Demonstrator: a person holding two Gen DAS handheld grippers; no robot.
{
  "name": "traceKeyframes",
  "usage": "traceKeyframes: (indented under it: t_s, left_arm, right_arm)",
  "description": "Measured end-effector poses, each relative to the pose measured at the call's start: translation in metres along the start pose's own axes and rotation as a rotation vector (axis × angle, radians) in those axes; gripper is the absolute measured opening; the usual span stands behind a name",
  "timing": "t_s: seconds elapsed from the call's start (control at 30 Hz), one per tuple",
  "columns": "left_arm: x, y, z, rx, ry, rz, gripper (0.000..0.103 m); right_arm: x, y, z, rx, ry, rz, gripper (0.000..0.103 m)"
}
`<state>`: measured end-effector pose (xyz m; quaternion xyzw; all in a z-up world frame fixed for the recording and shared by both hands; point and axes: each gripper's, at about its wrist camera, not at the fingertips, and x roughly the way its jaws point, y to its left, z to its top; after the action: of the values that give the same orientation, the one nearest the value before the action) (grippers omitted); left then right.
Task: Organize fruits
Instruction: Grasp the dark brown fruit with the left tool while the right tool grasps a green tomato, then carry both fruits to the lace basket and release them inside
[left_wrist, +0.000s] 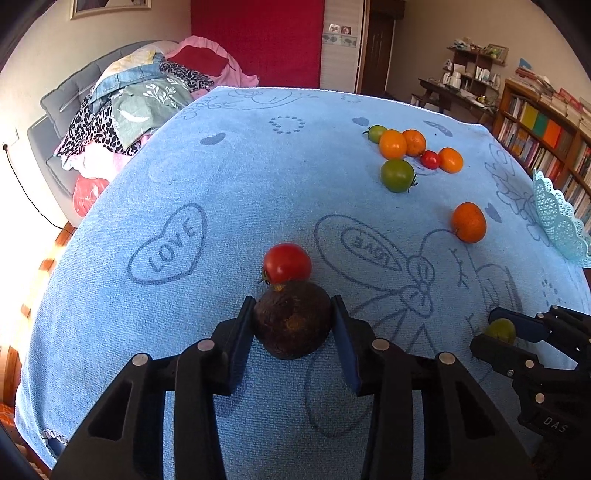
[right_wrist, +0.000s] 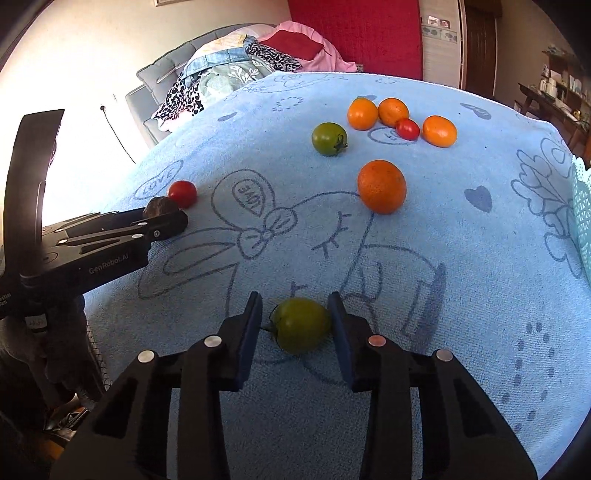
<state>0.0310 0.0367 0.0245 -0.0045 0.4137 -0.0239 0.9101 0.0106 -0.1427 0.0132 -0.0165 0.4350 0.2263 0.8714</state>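
Left gripper (left_wrist: 293, 314), right gripper (right_wrist: 295, 317) both clamped

A looped, matt blue terry towel (left_wrist: 258, 177) covers the bench. The dark brown fruit (left_wrist: 292, 325) has a rough, dull skin (with a small orange patch), while the red tomato (left_wrist: 287, 263) behind it is smooth and glossy. The green tomato (right_wrist: 301, 325) looks smooth, faintly shiny. The large orange (right_wrist: 381, 186) is finely pitted. The fingers (left_wrist: 240, 332) are matt black plastic with silvery metal rivets. The pale turquoise basket (left_wrist: 557, 218) is perforated plastic.
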Motion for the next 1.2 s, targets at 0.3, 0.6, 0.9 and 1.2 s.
traceKeyframes:
  t_s: [0.3, 0.6, 0.9, 1.2]
  left_arm:
    - [-0.024, -0.013, 0.005, 0.037, -0.047, -0.001, 0.041]
    - [-0.037, -0.048, 0.026, 0.104, -0.097, -0.047, 0.041]
    - [-0.049, -0.105, 0.062, 0.193, -0.17, -0.144, 0.041]
    - [-0.044, -0.168, 0.085, 0.274, -0.175, -0.246, 0.041]
  right_arm:
    - [-0.024, -0.017, 0.004, 0.046, -0.049, 0.022, 0.038]
    - [-0.066, -0.056, 0.012, 0.11, -0.137, -0.029, 0.038]
    - [-0.125, -0.135, 0.017, 0.241, -0.287, -0.239, 0.038]
    - [-0.142, -0.217, -0.005, 0.386, -0.283, -0.408, 0.038]
